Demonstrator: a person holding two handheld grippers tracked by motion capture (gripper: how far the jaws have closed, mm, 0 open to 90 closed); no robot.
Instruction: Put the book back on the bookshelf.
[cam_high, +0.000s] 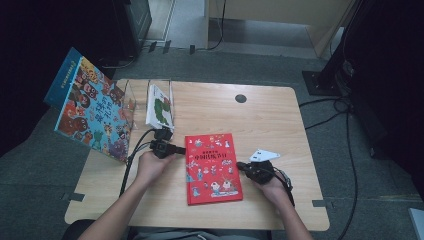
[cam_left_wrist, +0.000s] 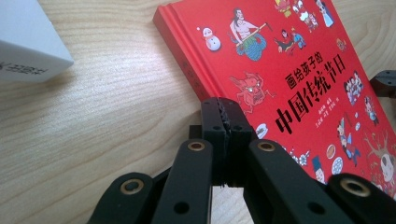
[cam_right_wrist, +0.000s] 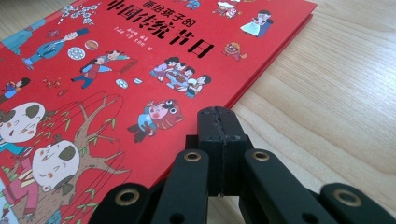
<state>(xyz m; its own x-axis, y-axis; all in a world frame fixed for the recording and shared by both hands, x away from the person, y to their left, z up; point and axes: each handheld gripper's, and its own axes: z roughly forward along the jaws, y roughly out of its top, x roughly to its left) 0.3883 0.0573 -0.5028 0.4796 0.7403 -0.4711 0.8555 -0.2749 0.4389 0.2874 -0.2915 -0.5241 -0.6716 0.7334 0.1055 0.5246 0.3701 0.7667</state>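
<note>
Jaws of the left gripper (cam_high: 180, 149) and right gripper (cam_high: 242, 165) are pressed together, holding nothing, flanking the red picture book (cam_high: 213, 168) lying flat at the centre of the bench (cam_high: 270, 120). Contact with the cover edges probably exists, though unclear. Opening both jaws before seizing opposite edges would give a level lift.

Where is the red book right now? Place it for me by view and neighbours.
In the high view the red book lies flat at the middle of the wooden table, between the left gripper at its left edge and the right gripper at its right edge.
</note>
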